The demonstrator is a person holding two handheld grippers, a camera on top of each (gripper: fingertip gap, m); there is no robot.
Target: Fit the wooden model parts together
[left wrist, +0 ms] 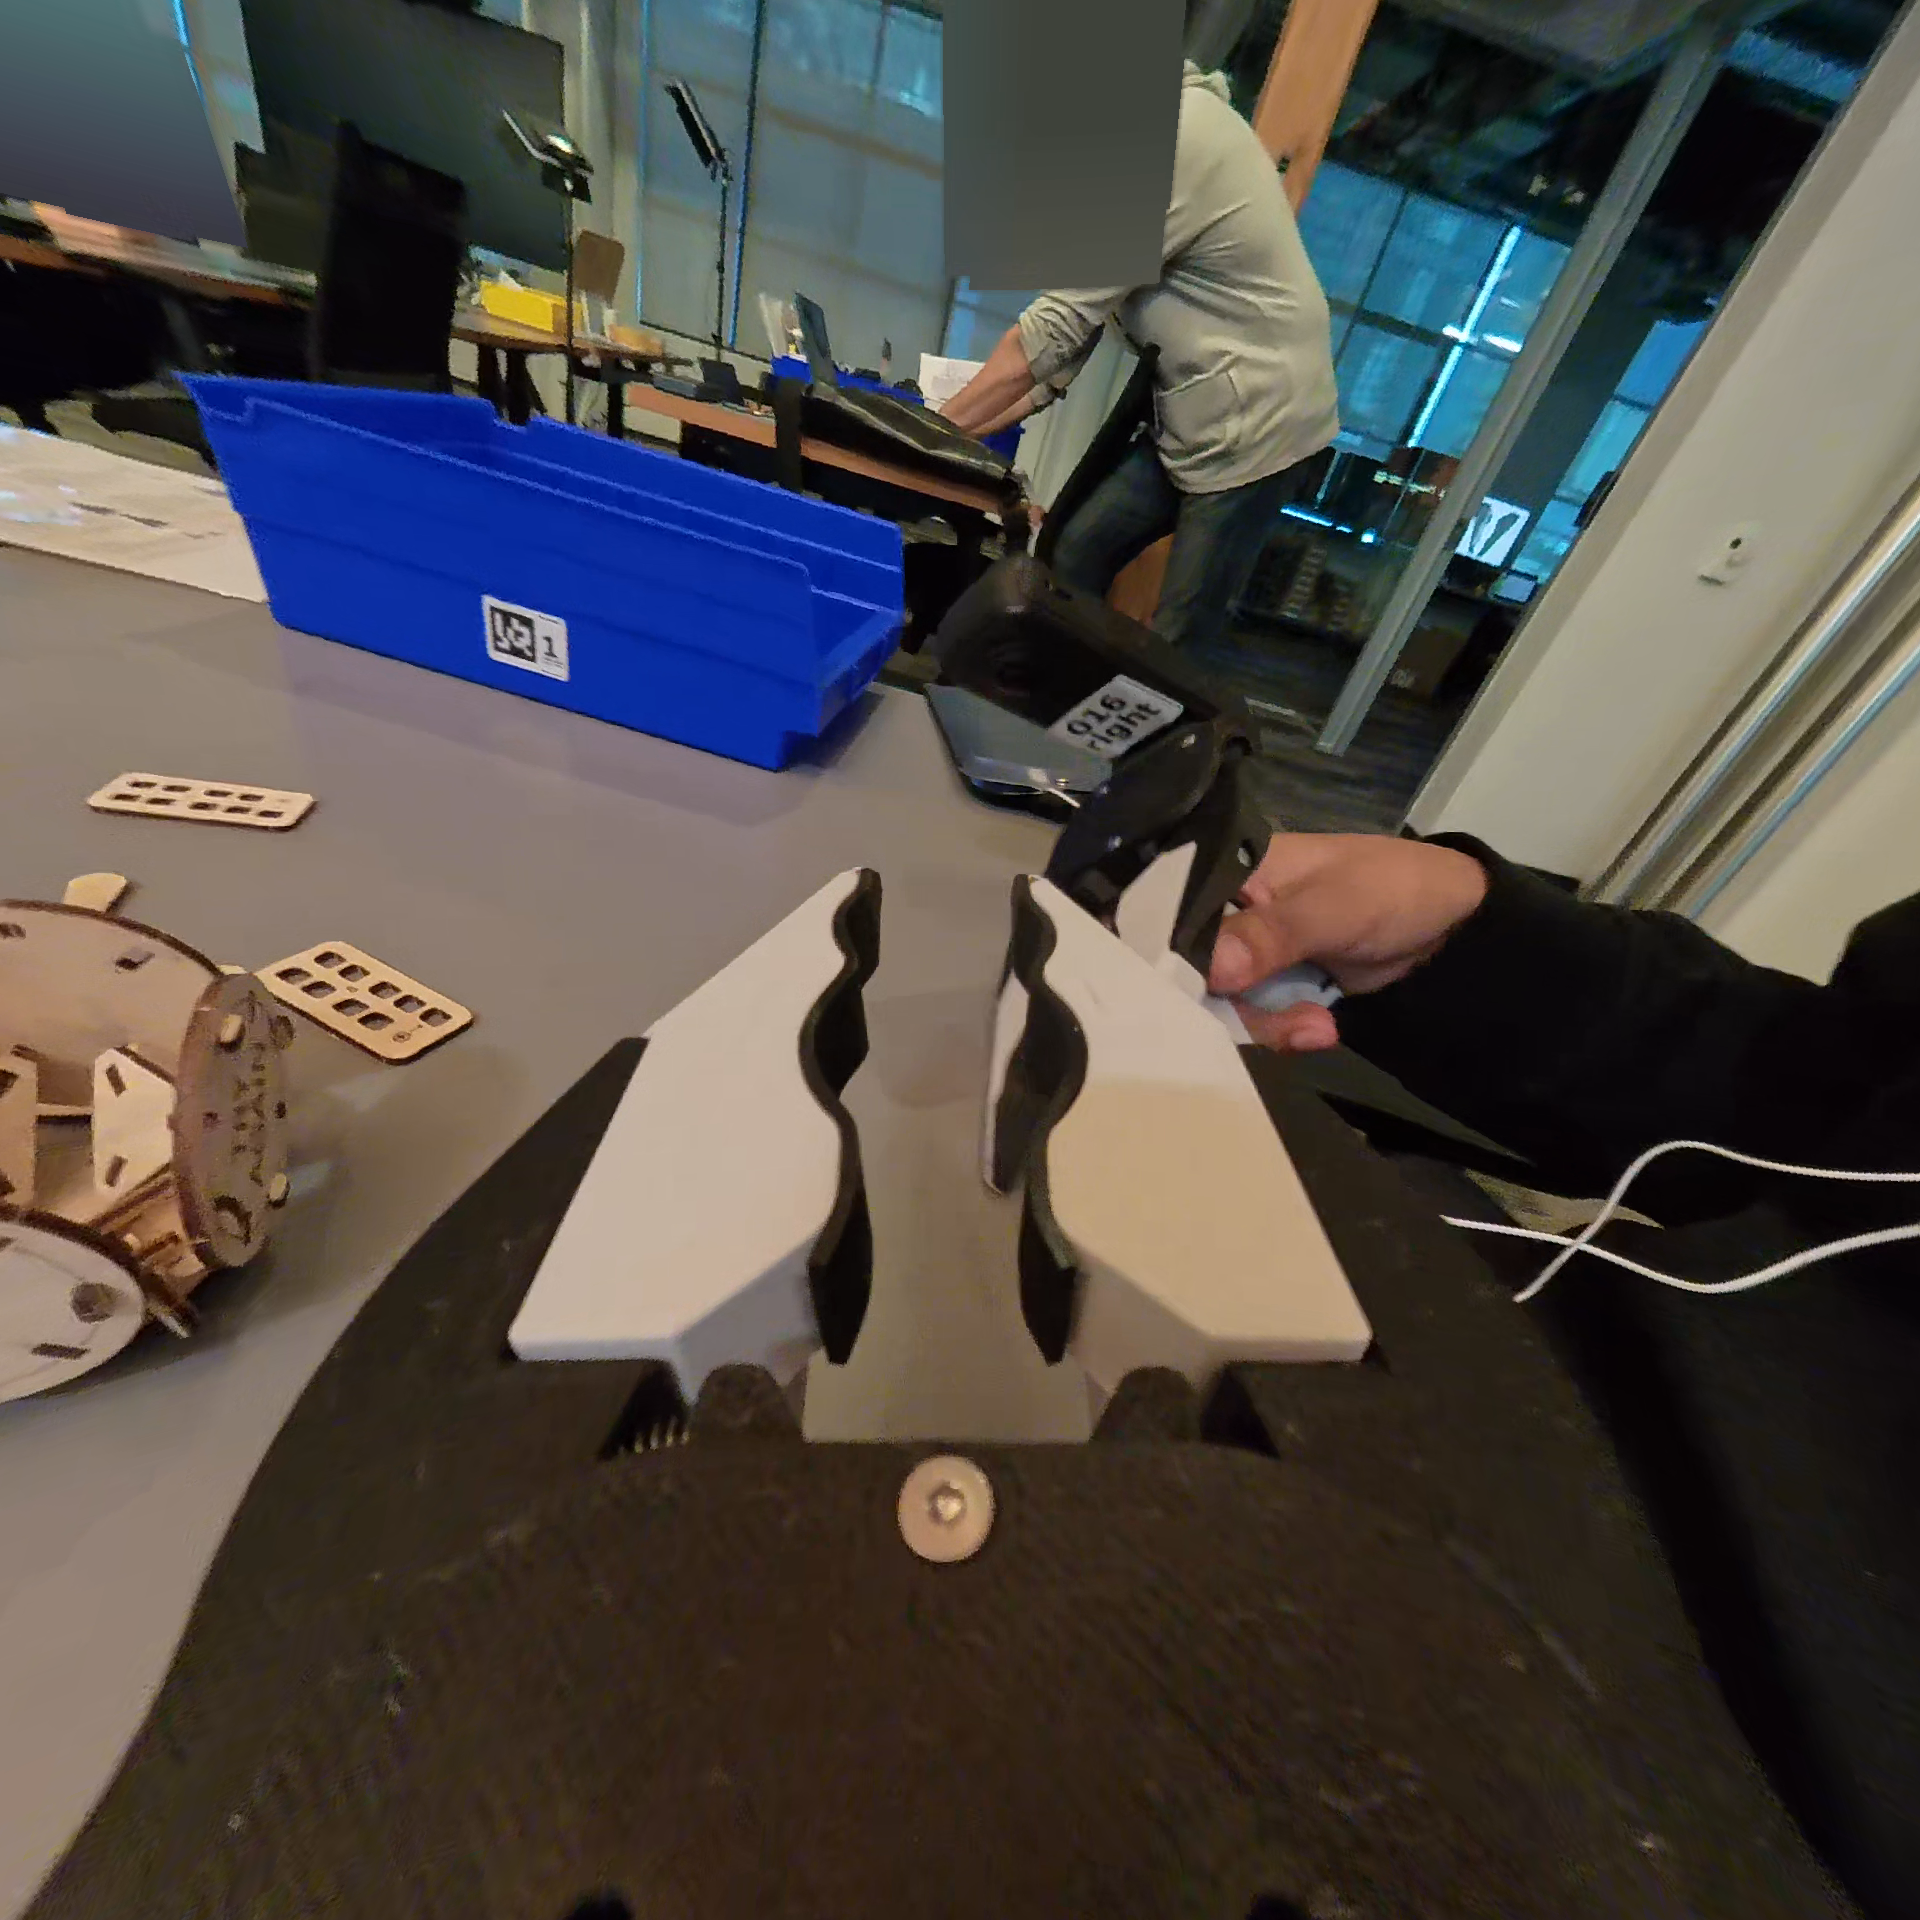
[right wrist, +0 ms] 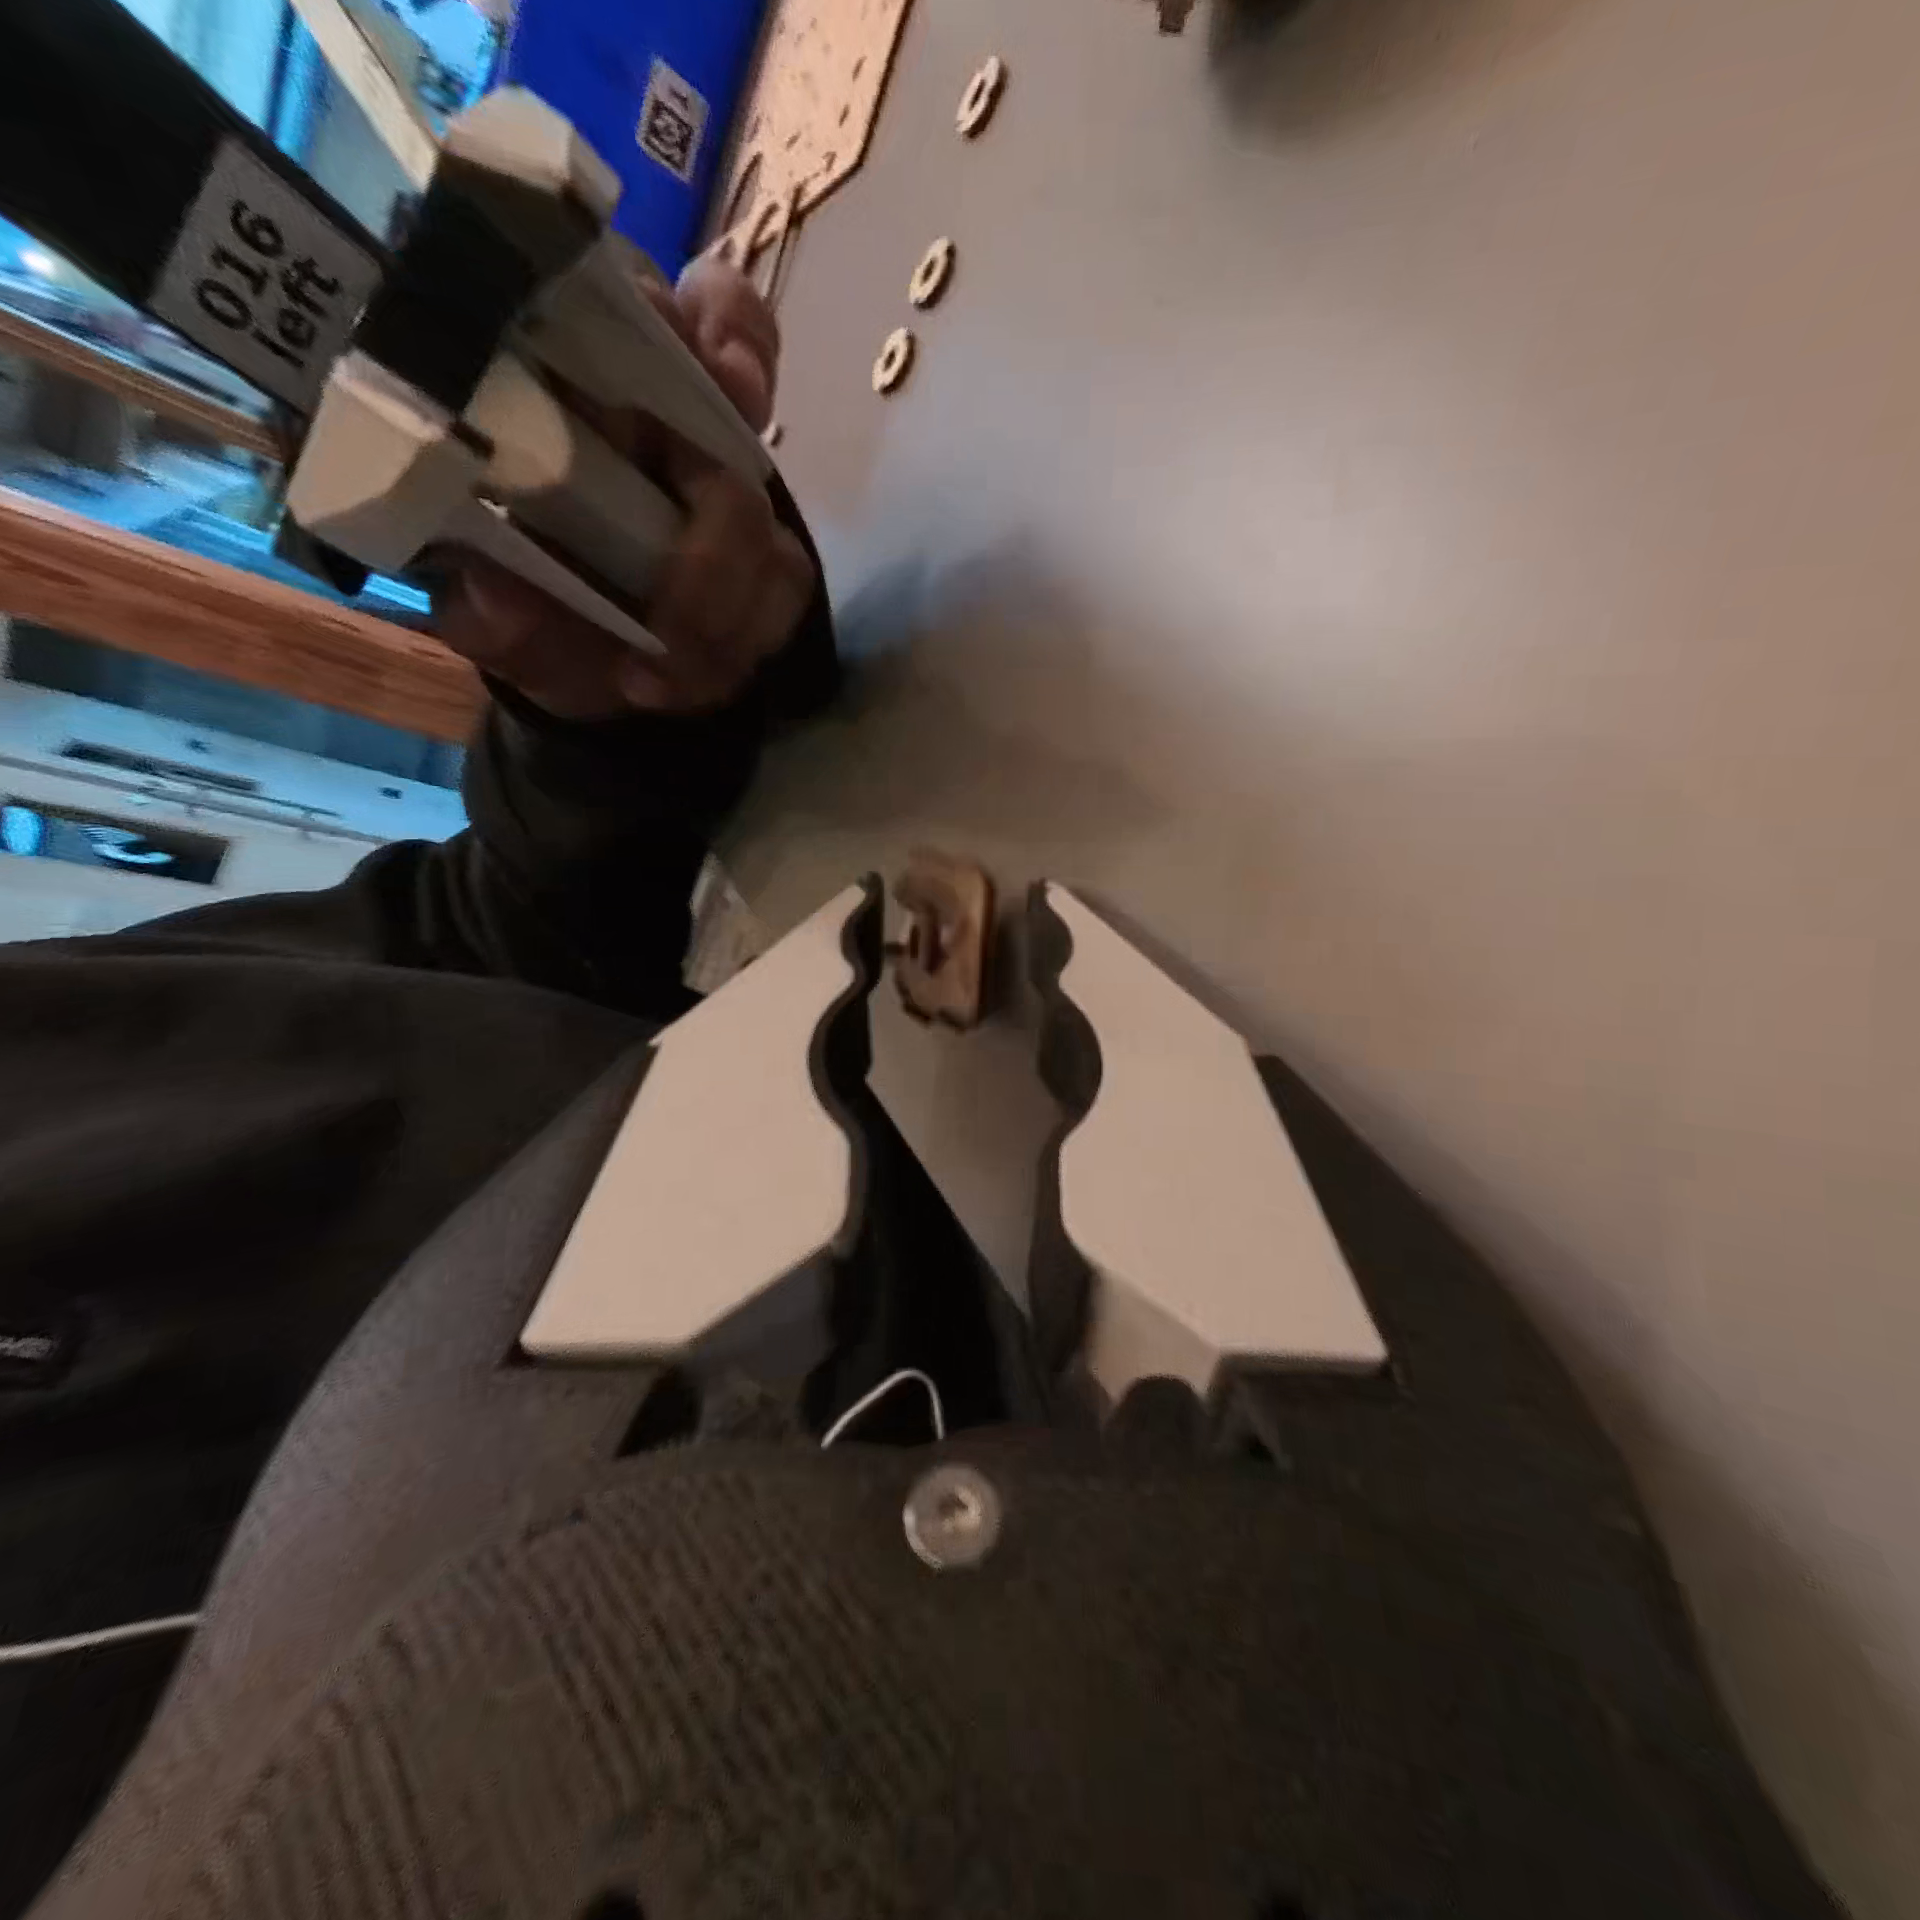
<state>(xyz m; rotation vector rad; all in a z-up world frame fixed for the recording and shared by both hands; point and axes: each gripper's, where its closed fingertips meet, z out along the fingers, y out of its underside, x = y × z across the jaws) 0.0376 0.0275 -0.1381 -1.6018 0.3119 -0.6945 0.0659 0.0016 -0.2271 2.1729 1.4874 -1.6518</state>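
Grey table, blurred wooden piece between parted right tongs

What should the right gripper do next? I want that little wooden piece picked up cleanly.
Probably close the jaws of the right gripper gently: the small wooden piece sits between the fingertips with visible gaps either side, so it isn't gripped yet.

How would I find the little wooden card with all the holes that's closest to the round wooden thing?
Start at the big blue bin at the back of the grey table, then look down to the round wooden model at the left edge. The card lies flat just right of it. Its twin lies farther back, nearer the bin.
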